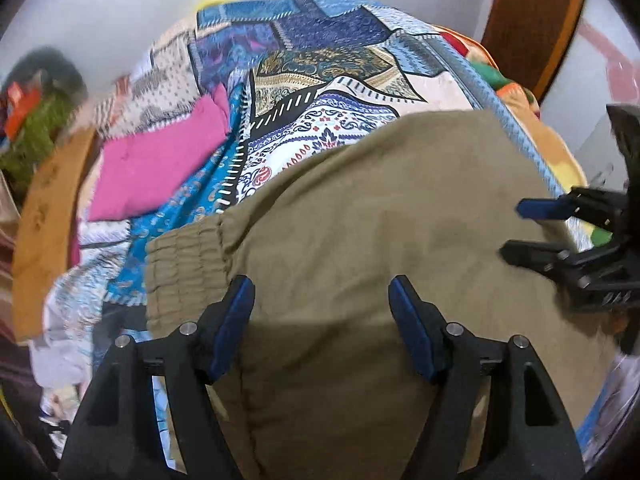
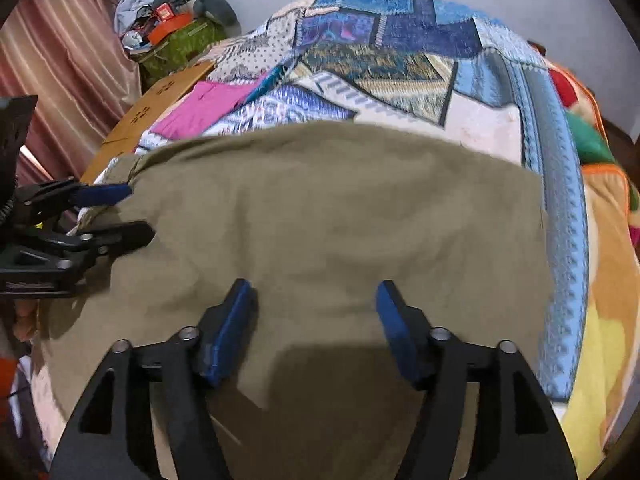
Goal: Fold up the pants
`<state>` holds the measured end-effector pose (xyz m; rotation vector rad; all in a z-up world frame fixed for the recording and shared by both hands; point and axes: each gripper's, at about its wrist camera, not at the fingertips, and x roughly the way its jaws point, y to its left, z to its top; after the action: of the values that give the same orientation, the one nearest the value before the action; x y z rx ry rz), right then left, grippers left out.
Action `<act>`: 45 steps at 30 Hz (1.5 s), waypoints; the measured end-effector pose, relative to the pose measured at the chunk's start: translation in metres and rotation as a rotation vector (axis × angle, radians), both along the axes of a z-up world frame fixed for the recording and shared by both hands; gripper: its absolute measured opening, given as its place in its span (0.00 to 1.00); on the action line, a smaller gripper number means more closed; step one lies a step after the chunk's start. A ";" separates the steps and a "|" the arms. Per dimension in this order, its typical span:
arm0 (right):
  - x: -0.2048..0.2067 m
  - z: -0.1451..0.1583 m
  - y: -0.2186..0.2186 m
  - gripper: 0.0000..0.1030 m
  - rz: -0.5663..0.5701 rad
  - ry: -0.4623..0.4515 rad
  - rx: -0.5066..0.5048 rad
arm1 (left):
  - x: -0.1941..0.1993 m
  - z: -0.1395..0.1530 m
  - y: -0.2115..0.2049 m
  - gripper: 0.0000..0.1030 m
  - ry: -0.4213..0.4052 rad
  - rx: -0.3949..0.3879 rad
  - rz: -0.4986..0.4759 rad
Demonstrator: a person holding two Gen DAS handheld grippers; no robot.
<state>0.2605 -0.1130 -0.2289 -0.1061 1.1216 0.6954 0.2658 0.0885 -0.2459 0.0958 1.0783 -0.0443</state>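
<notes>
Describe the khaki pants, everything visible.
The olive-khaki cotton-looking pants lie flat on a patchwork-print bedspread, lightly creased and apparently already folded into a broad block. A ribbed elastic band shows at their left end in the left wrist view. Both the left gripper and right gripper sit open over the cloth, gripping nothing. A pink folded garment lies apart, further back.

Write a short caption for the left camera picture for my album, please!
Left gripper open above khaki pants on a patchwork bedspread, right gripper alongside.
</notes>
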 end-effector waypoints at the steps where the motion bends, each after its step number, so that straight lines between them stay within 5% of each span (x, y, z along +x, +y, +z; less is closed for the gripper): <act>1: -0.003 0.000 -0.004 0.61 0.000 0.008 0.003 | -0.005 0.002 0.000 0.71 -0.004 0.008 -0.003; 5: -0.024 0.001 -0.026 0.63 -0.005 -0.007 -0.012 | -0.030 0.009 0.003 0.78 -0.025 0.035 -0.003; 16: -0.056 0.017 -0.056 0.63 -0.080 -0.013 -0.022 | -0.102 0.041 0.045 0.78 -0.089 -0.028 0.118; 22: -0.064 0.046 -0.037 0.63 -0.041 -0.117 -0.022 | -0.127 0.049 0.068 0.81 -0.087 -0.211 0.193; 30: -0.076 0.062 0.021 0.63 0.031 -0.238 0.056 | -0.137 0.015 0.051 0.81 0.007 -0.361 0.174; 35: -0.075 0.041 0.045 0.63 0.045 -0.237 0.022 | -0.133 0.000 0.045 0.81 0.042 -0.440 0.164; 40: -0.071 0.015 0.046 0.63 0.053 -0.137 -0.002 | -0.119 -0.004 0.052 0.82 0.032 -0.539 0.173; 45: -0.074 0.015 0.040 0.63 0.077 -0.125 0.014 | -0.097 -0.010 0.063 0.87 0.039 -0.644 0.205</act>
<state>0.1866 -0.0729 -0.2140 -0.1796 0.9965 0.7549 0.1683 0.1516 -0.2559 -0.5962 1.0632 -0.2062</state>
